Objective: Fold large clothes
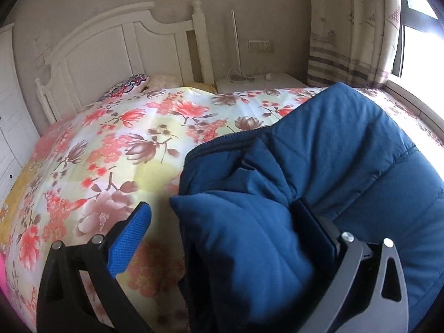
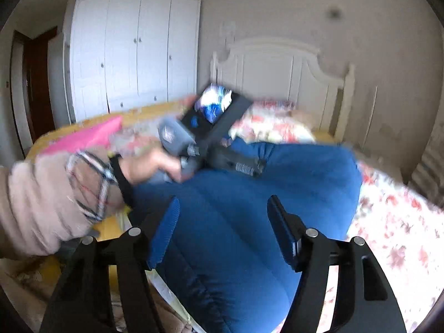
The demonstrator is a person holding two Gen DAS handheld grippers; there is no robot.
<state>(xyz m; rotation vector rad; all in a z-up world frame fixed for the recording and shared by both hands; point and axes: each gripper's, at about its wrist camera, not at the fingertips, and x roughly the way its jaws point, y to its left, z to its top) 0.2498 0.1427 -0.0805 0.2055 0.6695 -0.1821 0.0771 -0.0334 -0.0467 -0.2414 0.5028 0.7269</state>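
A large blue padded jacket lies bunched on the floral bedspread. My left gripper is open; a fold of the jacket sits between its spread fingers, against the right finger, while the left blue pad stands apart over the bedspread. In the right wrist view the jacket fills the middle. My right gripper is open just above it, holding nothing. The left gripper's body, held in a hand, shows beyond it, blurred.
A white headboard and pillows are at the bed's far end. A nightstand and curtain stand at the right. A white wardrobe and a pink item are at the left.
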